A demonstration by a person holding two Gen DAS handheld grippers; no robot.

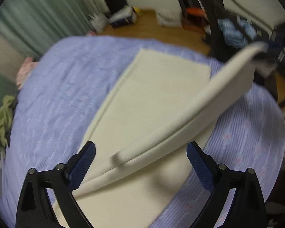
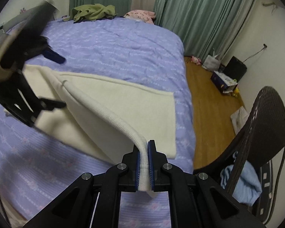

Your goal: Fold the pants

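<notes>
Cream pants [image 1: 161, 95] lie flat on the lilac bedspread [image 1: 57, 95]. Their ribbed waistband [image 1: 209, 102] is lifted off the bed in a taut strip. My right gripper [image 2: 144, 152] is shut on one end of the waistband [image 2: 112, 112] and holds it up; it shows blurred at the far right of the left wrist view [image 1: 262, 49]. My left gripper [image 1: 140, 152] is open, its fingers either side of the waistband's loose end, not gripping it. It also shows in the right wrist view [image 2: 63, 81], open over the pants [image 2: 142, 106].
An olive garment [image 2: 93, 11] and a pink one [image 2: 140, 15] lie at the bed's far edge by green curtains [image 2: 199, 15]. A dark chair [image 2: 260, 129] with blue cloth stands by the bed. Boxes and bags [image 2: 224, 79] sit on the wooden floor.
</notes>
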